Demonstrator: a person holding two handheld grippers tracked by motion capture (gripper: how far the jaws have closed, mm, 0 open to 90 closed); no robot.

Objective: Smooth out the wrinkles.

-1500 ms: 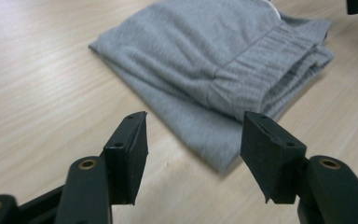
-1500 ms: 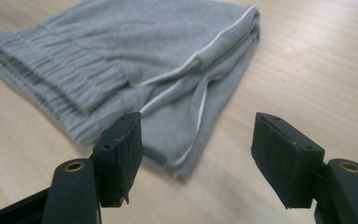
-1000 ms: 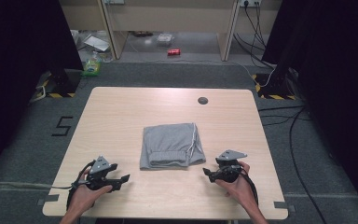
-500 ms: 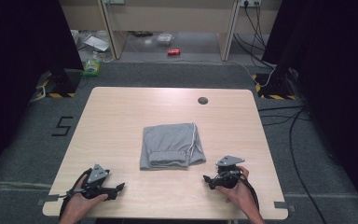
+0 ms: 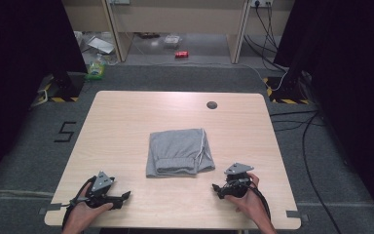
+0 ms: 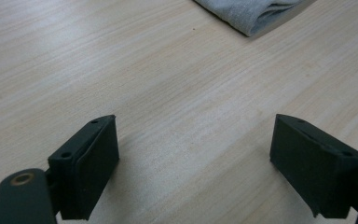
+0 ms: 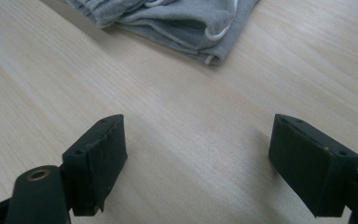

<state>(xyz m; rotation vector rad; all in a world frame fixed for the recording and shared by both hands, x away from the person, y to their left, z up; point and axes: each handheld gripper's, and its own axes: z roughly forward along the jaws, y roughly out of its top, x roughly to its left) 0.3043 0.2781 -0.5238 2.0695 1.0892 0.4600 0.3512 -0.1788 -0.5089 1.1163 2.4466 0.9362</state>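
Observation:
A folded grey garment [image 5: 179, 151] with white trim lies at the middle of the wooden table [image 5: 126, 122]. My left gripper [image 5: 125, 196] rests near the front left edge, held in a hand, its jaws wide apart over bare wood. The garment's corner [image 6: 256, 14] shows far ahead of the left gripper [image 6: 193, 161]. My right gripper [image 5: 215, 187] sits at the front right, just below the garment's lower right corner. It stands open too [image 7: 196, 163], with the garment's folded edge [image 7: 177, 21] a short way in front and nothing between the jaws.
A small dark round disc [image 5: 212, 105] sits near the table's far edge. Beyond the table lie a red can [image 5: 181, 54], a green item [image 5: 96, 71] and cables [image 5: 292, 122] on the floor. Bare tabletop surrounds the garment.
Both grippers have drawn back toward the front edge of the table, the left one more. The garment has not moved.

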